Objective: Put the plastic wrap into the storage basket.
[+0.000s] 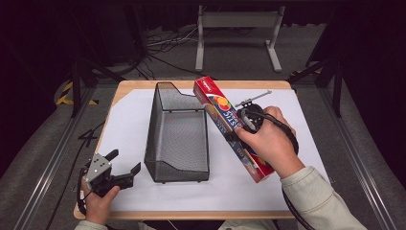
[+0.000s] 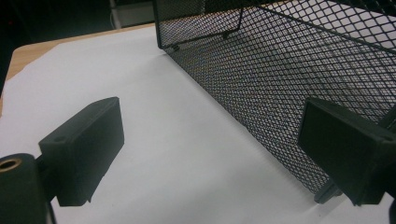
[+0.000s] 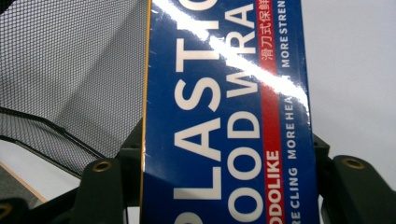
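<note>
Your right gripper (image 1: 241, 125), right of centre in high view: jaws clamped across plastic wrap box (image 1: 225, 122). Box long, blue and red, slanting from upper centre to lower right, beside right wall of black mesh basket (image 1: 165, 139). Your left gripper (image 1: 125, 168), lower left: jaws wide apart, gripping nothing, near basket's front corner. White sheet (image 1: 124, 124) covers table.

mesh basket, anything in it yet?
Empty: the high view shows a bare mesh bottom in the basket; the wrap box is outside, in the right gripper.
</note>
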Demonstrator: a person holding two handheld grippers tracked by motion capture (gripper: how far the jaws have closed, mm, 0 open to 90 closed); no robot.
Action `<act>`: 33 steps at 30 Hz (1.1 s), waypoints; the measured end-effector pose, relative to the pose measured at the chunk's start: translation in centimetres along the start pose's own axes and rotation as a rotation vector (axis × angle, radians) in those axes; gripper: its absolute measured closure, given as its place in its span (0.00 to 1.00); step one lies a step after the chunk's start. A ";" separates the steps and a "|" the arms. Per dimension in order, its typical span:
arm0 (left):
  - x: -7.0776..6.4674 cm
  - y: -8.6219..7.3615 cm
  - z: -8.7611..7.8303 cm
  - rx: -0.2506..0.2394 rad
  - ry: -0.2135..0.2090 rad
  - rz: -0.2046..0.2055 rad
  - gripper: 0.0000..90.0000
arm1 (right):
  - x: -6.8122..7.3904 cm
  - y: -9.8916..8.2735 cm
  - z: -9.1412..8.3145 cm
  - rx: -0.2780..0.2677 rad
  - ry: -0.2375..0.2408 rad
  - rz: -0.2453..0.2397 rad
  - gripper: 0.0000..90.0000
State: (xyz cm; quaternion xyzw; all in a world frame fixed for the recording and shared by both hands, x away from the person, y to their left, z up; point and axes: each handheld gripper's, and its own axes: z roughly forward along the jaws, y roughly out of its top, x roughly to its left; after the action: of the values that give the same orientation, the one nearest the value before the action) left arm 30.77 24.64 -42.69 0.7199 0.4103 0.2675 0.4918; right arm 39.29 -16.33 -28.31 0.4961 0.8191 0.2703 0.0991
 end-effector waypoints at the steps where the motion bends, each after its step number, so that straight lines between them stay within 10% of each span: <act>1: 0.0 0.0 0.0 0.001 0.001 0.000 0.09 | 0.4 0.3 0.1 -0.002 0.000 -0.011 0.44; 33: -0.1 0.0 0.0 0.000 0.003 0.015 0.09 | 5.6 3.6 3.6 0.020 0.025 -0.034 0.44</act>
State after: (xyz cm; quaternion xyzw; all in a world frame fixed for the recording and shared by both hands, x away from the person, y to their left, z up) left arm 30.73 24.49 -42.66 0.7225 0.4058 0.2721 0.4892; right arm 40.86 -8.90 -28.74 0.4794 0.8314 0.2668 0.0885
